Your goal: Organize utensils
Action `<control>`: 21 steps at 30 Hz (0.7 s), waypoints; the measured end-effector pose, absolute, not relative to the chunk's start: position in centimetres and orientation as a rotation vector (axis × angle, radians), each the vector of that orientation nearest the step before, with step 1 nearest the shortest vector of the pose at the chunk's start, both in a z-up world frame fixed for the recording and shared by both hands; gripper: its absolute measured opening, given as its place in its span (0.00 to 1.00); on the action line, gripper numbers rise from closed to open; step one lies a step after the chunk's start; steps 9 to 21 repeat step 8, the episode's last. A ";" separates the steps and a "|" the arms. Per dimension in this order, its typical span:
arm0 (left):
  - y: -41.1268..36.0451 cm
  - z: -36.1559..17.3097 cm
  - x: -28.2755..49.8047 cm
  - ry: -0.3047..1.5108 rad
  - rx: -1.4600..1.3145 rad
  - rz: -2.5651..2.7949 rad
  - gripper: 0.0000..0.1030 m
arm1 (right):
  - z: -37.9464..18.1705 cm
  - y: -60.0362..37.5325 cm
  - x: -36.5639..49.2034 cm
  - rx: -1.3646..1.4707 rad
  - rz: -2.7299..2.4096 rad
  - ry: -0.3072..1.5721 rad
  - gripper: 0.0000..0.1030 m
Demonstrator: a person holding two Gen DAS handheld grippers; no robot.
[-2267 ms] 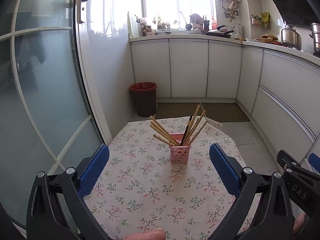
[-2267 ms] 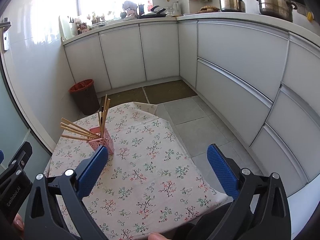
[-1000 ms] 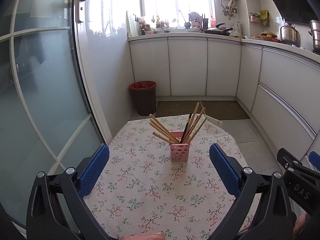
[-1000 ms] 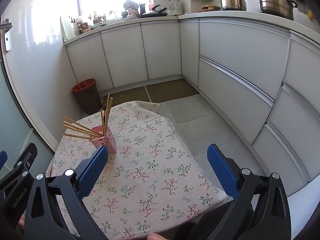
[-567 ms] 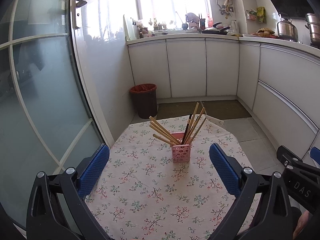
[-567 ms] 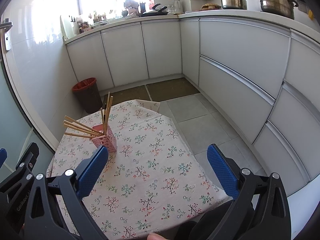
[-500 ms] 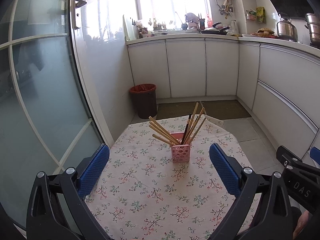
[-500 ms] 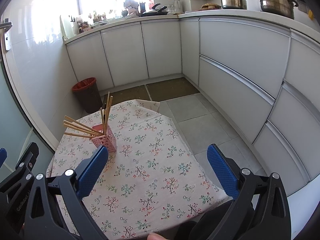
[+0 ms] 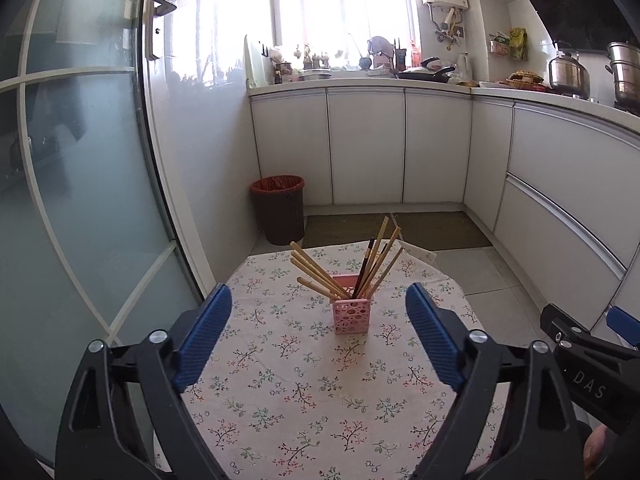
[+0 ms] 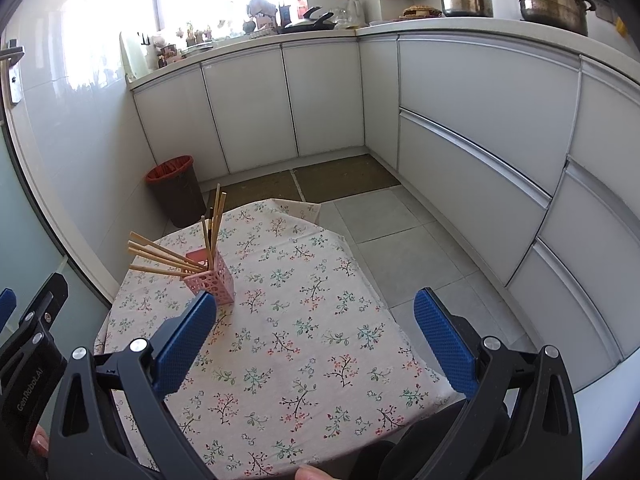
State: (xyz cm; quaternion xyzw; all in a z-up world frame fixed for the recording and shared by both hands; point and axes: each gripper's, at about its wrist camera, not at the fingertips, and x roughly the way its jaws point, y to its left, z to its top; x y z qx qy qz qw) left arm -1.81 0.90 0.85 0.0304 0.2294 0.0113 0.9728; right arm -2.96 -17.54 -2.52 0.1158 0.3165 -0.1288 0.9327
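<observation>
Seen through the left wrist camera, the pink holder [image 9: 351, 315] stands upright on the floral cloth of the desk [image 9: 304, 392], toward the far side of it, and everything else is placed from it here. Chopsticks [image 9: 320, 276] fan out of its top: one bundle of pale ones leans out to the holder's left, another group with a dark stick among them rises up and to its right. The left gripper [image 9: 318, 332] hangs short of the holder on the near side, jaws wide apart with nothing between them, the holder showing in the gap. The right gripper's black frame [image 9: 588, 372] sits well off to the holder's right. No loose utensil lies on the cloth around the holder.

From the right wrist camera, the holder [image 10: 210, 278] stands just beyond the left blue pad [image 10: 184, 340], and the chopsticks [image 10: 168, 256] splay to its left and straight up. The right gripper [image 10: 316, 340] is also spread open and empty, aimed past the holder's right side at bare cloth. A brown bin [image 10: 176, 190] stands on the floor behind the holder.

By my reading the gathering step is done, or nearly so, since every stick seen is already in the holder. What remains, if anything, would be tidying the splayed left bundle: that calls for closing in from the near side, pinching the sticks above the rim, and steadying the light holder so it does not tip.
</observation>
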 end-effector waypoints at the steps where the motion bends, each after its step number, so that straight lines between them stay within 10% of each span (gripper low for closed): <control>1: 1.0 1.0 -1.8 0.462 0.054 0.024 0.93 | -2.5 -17.5 -2.9 0.238 -0.262 0.648 0.94; 21: 1.2 0.8 -1.7 0.486 0.037 0.026 0.93 | -2.4 -17.3 -3.0 0.238 -0.260 0.642 0.94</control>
